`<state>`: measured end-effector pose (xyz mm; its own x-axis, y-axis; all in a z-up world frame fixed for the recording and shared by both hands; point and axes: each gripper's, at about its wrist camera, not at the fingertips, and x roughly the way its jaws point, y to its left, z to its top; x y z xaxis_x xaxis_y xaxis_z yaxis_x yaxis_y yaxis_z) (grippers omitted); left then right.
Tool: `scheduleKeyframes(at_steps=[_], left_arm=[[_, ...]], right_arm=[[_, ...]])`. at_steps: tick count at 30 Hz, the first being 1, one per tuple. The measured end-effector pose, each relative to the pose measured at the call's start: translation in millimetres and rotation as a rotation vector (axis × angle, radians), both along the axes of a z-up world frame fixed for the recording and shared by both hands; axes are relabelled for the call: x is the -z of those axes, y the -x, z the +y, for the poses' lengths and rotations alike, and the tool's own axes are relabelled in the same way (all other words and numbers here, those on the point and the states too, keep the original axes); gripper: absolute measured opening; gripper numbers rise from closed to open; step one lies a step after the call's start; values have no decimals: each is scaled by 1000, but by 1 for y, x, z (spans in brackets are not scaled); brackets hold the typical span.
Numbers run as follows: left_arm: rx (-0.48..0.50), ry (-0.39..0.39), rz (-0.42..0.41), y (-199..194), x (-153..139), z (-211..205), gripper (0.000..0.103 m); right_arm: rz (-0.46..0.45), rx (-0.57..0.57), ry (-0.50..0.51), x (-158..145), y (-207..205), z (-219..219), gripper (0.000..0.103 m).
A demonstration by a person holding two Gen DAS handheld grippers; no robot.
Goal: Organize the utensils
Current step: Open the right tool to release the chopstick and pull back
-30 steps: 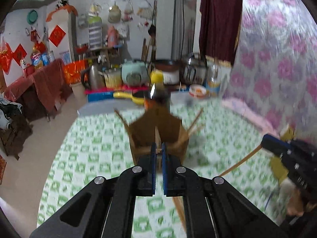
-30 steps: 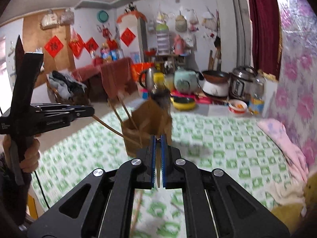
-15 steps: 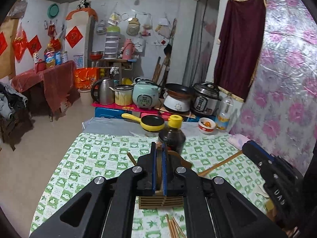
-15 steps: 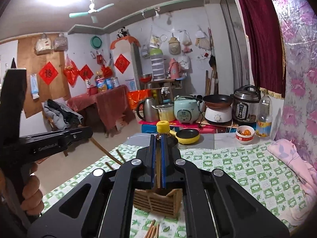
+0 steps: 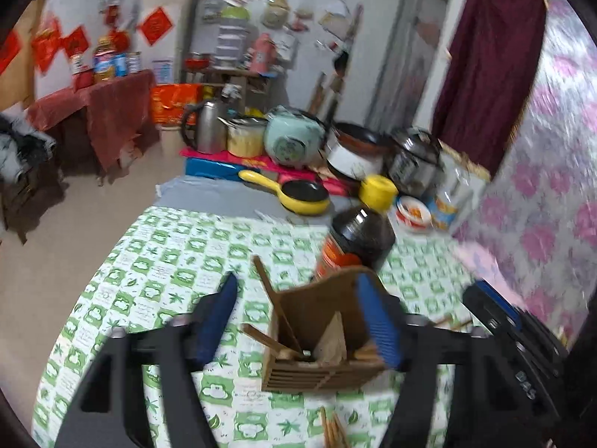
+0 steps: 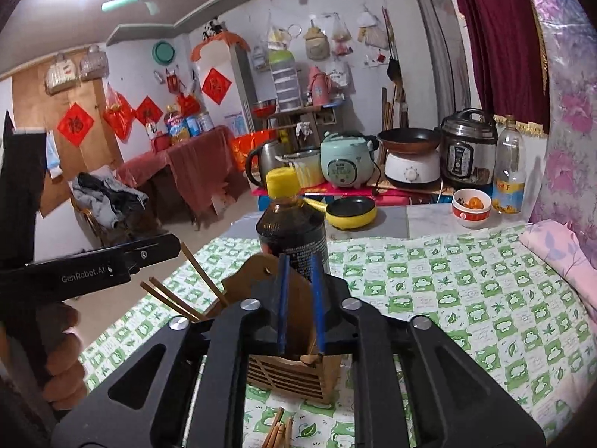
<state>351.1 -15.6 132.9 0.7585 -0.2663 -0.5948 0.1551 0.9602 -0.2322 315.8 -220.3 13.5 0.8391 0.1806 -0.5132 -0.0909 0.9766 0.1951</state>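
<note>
A brown wooden utensil holder [image 5: 321, 339] stands on the green-checked tablecloth, with several chopsticks [image 5: 278, 306] leaning in it. My left gripper [image 5: 302, 321] is wide open above the holder, empty. My right gripper [image 6: 300, 298] is slightly open above the same holder [image 6: 294, 369], with nothing between the fingers. Chopsticks [image 6: 179, 302] stick out of the holder's left side. Loose chopsticks [image 6: 278, 433] lie on the cloth in front of the holder, also seen in the left wrist view [image 5: 332, 429].
A dark sauce bottle with a yellow cap [image 6: 289, 220] stands right behind the holder. A yellow pan [image 6: 349, 211], a bowl [image 6: 471, 207], a plastic bottle [image 6: 509, 171] and cookers stand at the table's far end. A pink cloth [image 6: 559, 250] lies at right.
Both grippers were shut on a chopstick over the holder; the left has opened wide and the right slightly. The chopsticks are no longer between the fingers.
</note>
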Motion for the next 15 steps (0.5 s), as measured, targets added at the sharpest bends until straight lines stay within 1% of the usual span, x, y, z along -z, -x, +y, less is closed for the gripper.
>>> scheduleKeyframes(at_steps=[2,3,5,6,8,9,11,13,15], left_arm=[[1,6,-5,3,-3,2,75],[2,8,-8,5,-5,2,76],[-9,10,-20,7,-9,4,85],[-19,7,-34,10,-11,5,87],[-28,1,-47,13,-14,6,91],[-33,-3,-52,14,-15,6,92],[-42,-7,-55,16,-17,6,94],[-44,2,-51,15,-17,8,95],[-44,17,-45,15,-17,11,95]], right_arm=[[-11,4,-10,-3,4,-2,33],[-17,6,-10,-5,6,-2,35],[-31,8,-4,-8,10,0,45],[-39,9,0,-10,13,1,47],[-56,12,2,-12,17,2,60],[-66,16,1,-14,20,2,64],[-79,20,-1,-16,23,3,79],[-82,25,2,-17,25,3,83],[-75,29,2,-17,25,3,84]])
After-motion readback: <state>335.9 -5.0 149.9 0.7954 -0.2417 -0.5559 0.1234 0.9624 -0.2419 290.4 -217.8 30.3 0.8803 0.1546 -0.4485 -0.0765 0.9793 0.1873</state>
